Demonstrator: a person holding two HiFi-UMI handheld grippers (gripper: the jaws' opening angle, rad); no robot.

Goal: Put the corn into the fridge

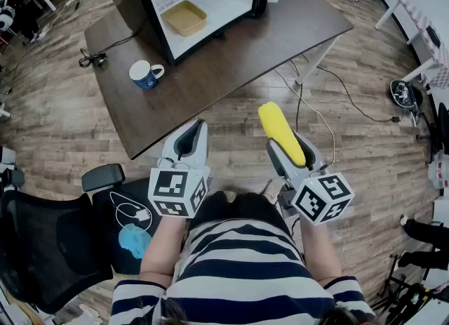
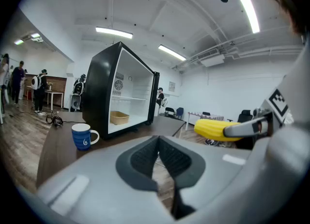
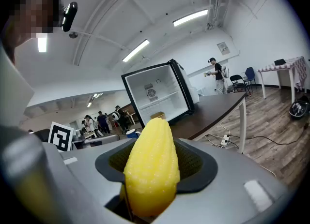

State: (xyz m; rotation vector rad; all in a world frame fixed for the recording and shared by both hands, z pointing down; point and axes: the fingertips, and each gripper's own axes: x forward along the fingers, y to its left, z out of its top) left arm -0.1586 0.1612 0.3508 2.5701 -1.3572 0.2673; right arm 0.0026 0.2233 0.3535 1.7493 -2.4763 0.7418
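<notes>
I held the corn clamped in my right gripper's jaws, the left gripper closed and empty; next, reach into the open fridge

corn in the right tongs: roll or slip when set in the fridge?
The corn is round and tapered, so it will probably roll in an arc on the flat fridge floor. Its glossy, moulded look suggests stiff, light plastic. It sticks well past the right tongs, so it may pivot if bumped.
</notes>
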